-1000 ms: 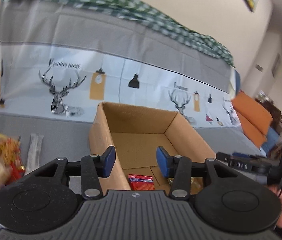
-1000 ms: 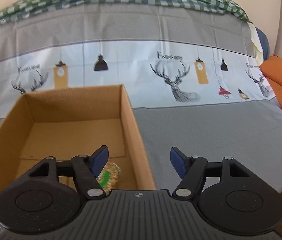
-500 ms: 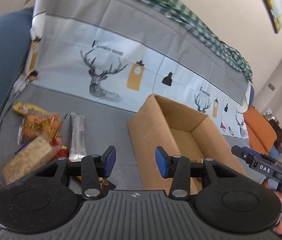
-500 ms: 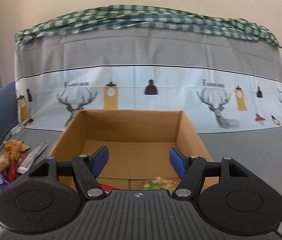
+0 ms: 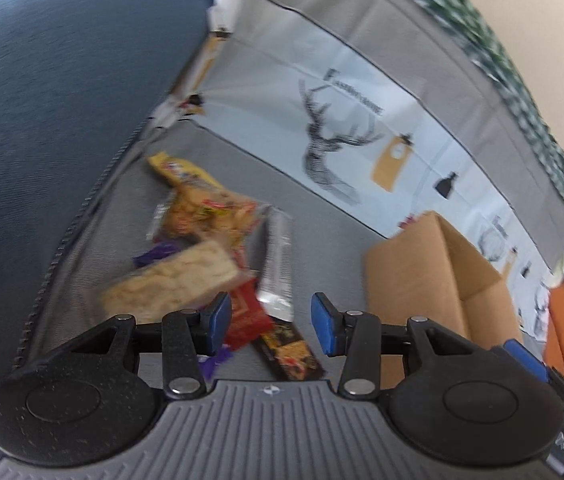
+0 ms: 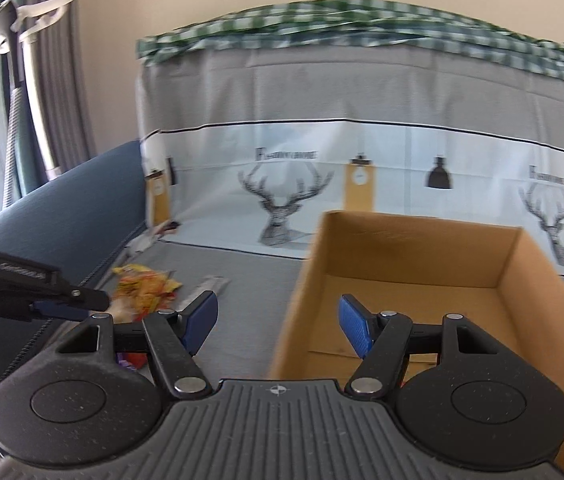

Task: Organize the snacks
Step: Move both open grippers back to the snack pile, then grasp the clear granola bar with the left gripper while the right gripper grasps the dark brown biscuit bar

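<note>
Snack packets (image 5: pixel 210 248) heaped left of open cardboard box (image 5: pixel 433 272)

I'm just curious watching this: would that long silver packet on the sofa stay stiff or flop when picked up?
The silver packet looks thin and flat, so it would probably bend if gripped at one end. Its shiny foil suggests it may slip between the pads. It seems light, like the other snacks beside it.

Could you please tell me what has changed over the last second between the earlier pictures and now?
Both claws swung away from the cardboard box toward the snack pile. The left claw now hangs over the red packet, rolled and pointing lower; the right claw faces the box's left wall. Nothing was grasped or released: both claws stay open and empty, and the box and snacks lie unmoved.
</note>
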